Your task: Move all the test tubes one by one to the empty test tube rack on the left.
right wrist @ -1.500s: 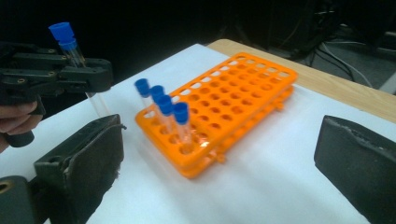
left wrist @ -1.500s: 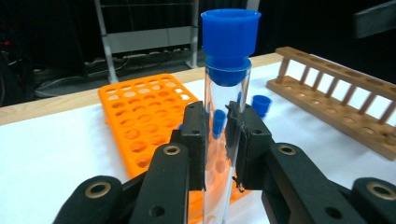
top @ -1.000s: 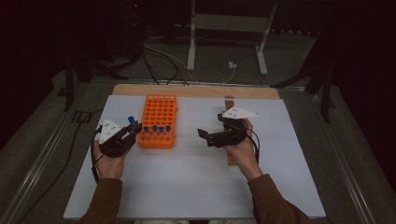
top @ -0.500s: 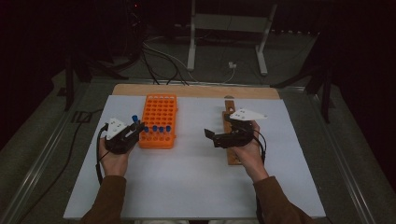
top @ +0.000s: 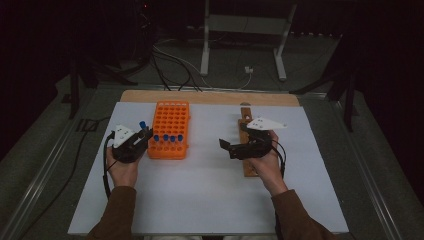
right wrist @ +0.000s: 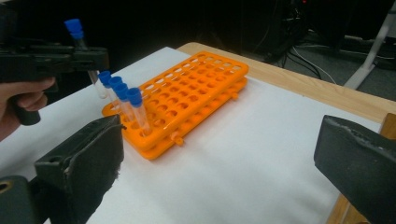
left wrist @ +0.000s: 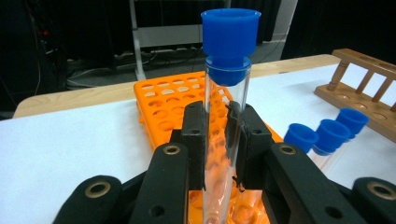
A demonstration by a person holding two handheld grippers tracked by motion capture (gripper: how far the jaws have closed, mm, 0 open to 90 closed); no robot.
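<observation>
the left gripper (left wrist: 218, 140) clamps a light, slick, breakable tube (left wrist: 224, 140) mid-barrel, upright beside the rack (top: 169, 129), a sound place to hold; the right gripper (top: 231, 146) gapes empty.

No readable text, label, brand, number or sign in any view; orange rack (top: 169, 129) bare of markings; blue-capped tube (left wrist: 229, 93) carries no print; wooden rack (top: 246, 145) plain; white sheet (top: 210, 195) blank.
</observation>
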